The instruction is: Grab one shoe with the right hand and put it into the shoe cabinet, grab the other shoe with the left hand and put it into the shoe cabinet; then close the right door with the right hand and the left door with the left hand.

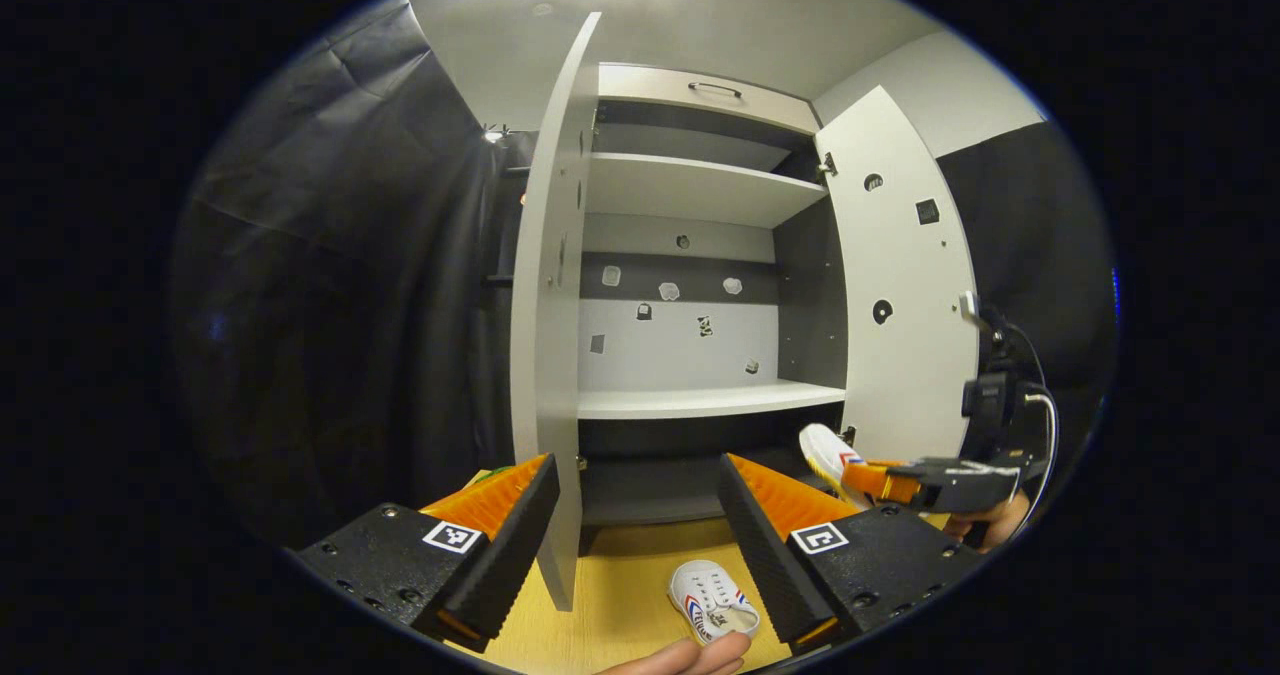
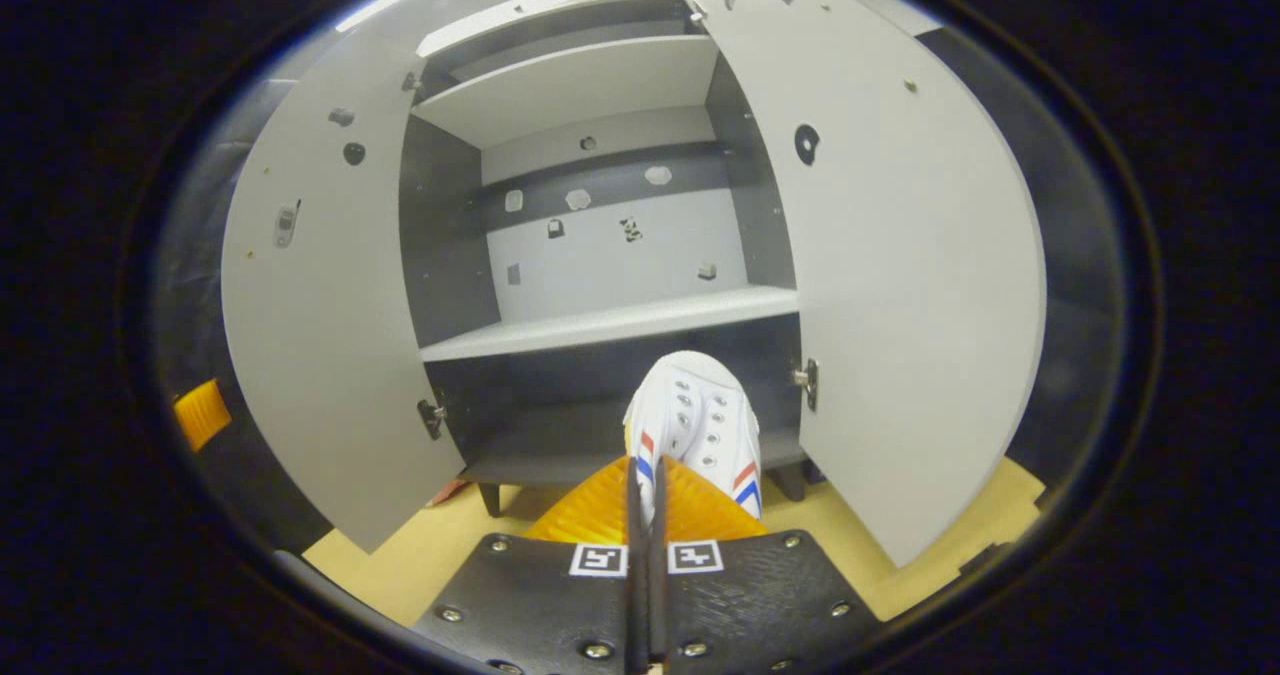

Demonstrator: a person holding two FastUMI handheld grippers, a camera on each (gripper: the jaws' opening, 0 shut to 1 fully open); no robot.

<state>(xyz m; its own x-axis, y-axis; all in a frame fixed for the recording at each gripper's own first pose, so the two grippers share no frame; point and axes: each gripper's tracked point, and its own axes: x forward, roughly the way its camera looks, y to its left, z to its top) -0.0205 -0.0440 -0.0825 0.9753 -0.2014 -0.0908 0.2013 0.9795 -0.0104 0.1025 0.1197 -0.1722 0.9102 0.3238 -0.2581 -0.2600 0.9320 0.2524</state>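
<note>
A white shoe [image 2: 695, 415] with red and blue stripes hangs toe-forward in front of the cabinet's lowest compartment [image 2: 600, 440], my right gripper [image 2: 648, 470] shut on its rear edge. The left gripper view shows that shoe [image 1: 828, 452] held by the right gripper [image 1: 885, 482] near the foot of the right door [image 1: 900, 285]. The second white shoe [image 1: 712, 600] lies on the wooden floor [image 1: 620, 575] below my left gripper [image 1: 635, 480], which is open and holds nothing. Both the left door [image 1: 550, 305] and the right door stand open.
The cabinet has white shelves [image 1: 700, 400] above the dark bottom compartment, and a drawer with a handle [image 1: 714, 88] on top. A fingertip [image 1: 690, 655] shows at the lower edge beside the floor shoe. Black cloth hangs to the left. The left door [image 2: 320, 335] and right door [image 2: 900, 285] flank the opening.
</note>
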